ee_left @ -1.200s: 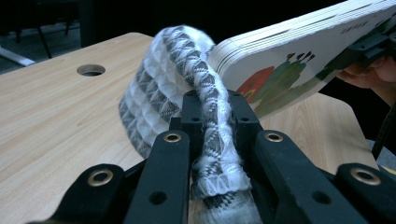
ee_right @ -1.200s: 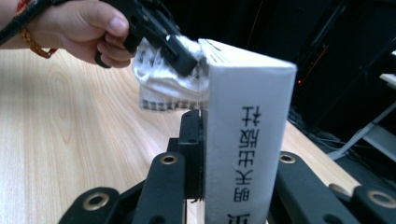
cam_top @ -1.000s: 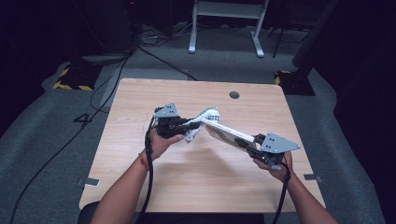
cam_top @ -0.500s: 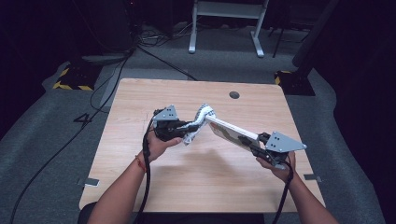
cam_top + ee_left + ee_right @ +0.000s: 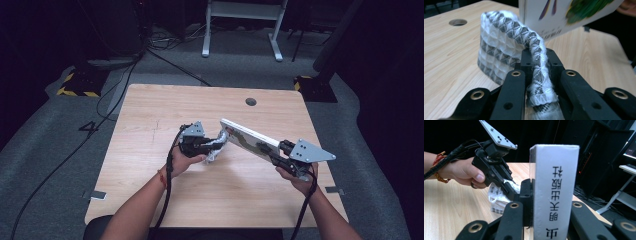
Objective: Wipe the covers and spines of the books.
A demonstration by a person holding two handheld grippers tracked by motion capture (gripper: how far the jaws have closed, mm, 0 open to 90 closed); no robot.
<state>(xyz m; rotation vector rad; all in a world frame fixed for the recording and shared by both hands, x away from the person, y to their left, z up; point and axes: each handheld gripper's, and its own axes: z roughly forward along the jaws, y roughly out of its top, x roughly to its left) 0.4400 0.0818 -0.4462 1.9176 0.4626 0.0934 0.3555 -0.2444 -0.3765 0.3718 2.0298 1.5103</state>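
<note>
In the high view, the left gripper (image 5: pixel 212 146) sat just left of the table's (image 5: pixel 150 115) centre, its jaws clamped on a grey-and-white woven cloth (image 5: pixel 218 145) that hung toward the tabletop. The right gripper (image 5: pixel 280 154) at four o'clock from it pinched the near edge of a flat white box (image 5: pixel 245 136), which stretched toward ten o'clock and ended just above the cloth.

In the left gripper view, the cloth (image 5: pixel 524 50) ran up from between the tightly closed jaws, draping to nine o'clock onto the wood, with the box (image 5: pixel 564 15) at one o'clock.

In the right gripper view, the box (image 5: pixel 555 187) stood squeezed between the jaws, and the left gripper (image 5: pixel 507 186) with the cloth (image 5: pixel 496 200) lay at ten o'clock.
</note>
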